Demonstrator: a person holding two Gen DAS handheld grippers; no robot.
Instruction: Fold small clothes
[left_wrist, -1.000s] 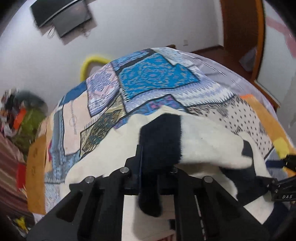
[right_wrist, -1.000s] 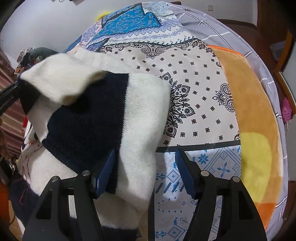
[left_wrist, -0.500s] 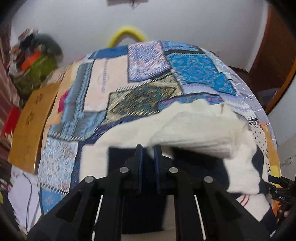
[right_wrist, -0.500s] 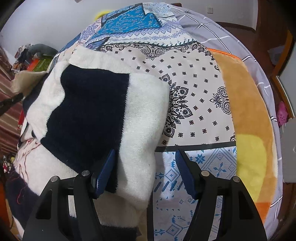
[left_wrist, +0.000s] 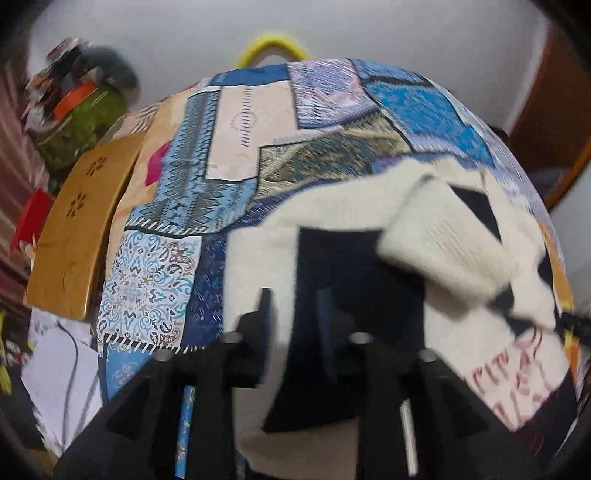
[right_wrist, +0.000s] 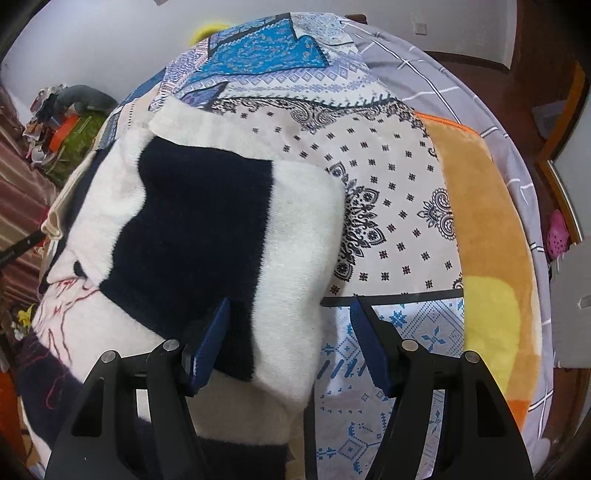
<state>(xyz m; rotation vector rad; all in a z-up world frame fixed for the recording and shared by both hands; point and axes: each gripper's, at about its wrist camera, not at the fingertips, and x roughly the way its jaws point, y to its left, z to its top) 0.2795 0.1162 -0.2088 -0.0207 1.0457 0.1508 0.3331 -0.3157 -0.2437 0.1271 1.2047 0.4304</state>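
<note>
L gripper (left_wrist: 295, 317) jaws apart, nothing held, over fleece sweater (left_wrist: 351, 266). R gripper (right_wrist: 291, 332) wide, sweater edge between fingers, on patchwork bedspread (right_wrist: 388, 206).

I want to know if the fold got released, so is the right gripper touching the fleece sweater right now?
Touching. In the right wrist view the right gripper is open around the sweater edge, and its left finger's blue pad presses into the fleece.

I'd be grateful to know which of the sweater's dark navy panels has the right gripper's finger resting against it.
The large navy panel atop the folded cream-and-navy fleece sweater: the open right gripper has its left finger at that panel's lower edge; other navy areas lie farther left and below.
</note>
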